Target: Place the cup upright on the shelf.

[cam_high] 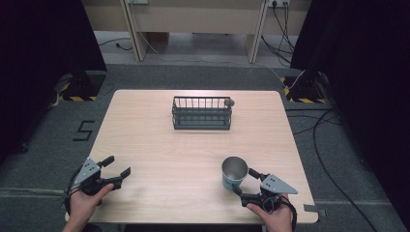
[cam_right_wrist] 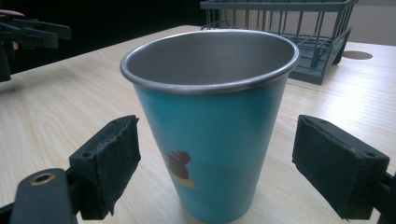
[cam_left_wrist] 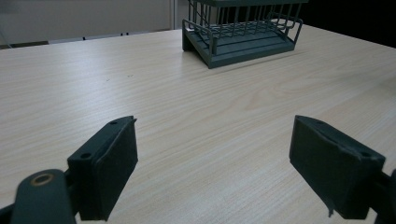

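A teal metal cup (cam_high: 234, 173) with a steel rim stands upright near the table's front right; up close the cup (cam_right_wrist: 210, 126) carries a small printed figure. My right gripper (cam_high: 244, 182) is open, its jaws on either side of the cup without touching it (cam_right_wrist: 215, 168). At the front left my left gripper (cam_high: 118, 166) is open over bare wood, nothing between its jaws (cam_left_wrist: 212, 172). A dark wire basket (cam_high: 201, 113) sits at the table's far middle, also seen as the basket (cam_left_wrist: 240, 32) and the basket (cam_right_wrist: 299, 32).
The wooden table (cam_high: 159, 145) has bare room between the basket and the front edge. Cables (cam_high: 319, 145) trail on the grey floor at the right. A desk (cam_high: 193, 24) stands behind the table.
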A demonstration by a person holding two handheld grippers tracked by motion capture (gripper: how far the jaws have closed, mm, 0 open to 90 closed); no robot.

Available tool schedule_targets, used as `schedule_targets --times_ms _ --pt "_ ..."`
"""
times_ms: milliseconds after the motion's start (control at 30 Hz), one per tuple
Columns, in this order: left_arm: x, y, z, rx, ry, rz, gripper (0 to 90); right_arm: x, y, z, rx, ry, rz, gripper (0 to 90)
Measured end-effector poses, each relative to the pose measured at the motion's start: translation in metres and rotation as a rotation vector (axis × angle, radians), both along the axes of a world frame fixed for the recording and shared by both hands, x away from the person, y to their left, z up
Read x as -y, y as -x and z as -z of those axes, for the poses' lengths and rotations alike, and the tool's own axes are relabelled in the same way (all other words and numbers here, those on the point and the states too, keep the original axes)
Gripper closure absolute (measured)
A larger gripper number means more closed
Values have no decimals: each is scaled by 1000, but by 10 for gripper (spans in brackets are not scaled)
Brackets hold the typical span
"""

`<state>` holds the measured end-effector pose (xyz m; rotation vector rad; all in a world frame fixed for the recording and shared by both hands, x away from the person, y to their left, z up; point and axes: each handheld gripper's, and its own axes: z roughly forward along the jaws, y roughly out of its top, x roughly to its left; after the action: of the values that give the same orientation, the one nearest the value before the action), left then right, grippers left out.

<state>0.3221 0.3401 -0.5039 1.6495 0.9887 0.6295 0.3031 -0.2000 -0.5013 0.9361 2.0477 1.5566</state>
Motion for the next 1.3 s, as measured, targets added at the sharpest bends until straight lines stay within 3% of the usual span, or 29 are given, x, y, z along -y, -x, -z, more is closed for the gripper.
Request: schedule_targets --times_ms 533,1300 --pt "1 0 0 -1 -4 6 146 -20 -21 -1 -5 31 -36 145" --pt "1 0 0 1 -6 11 147 -31 -28 0 9 36 -54 163"
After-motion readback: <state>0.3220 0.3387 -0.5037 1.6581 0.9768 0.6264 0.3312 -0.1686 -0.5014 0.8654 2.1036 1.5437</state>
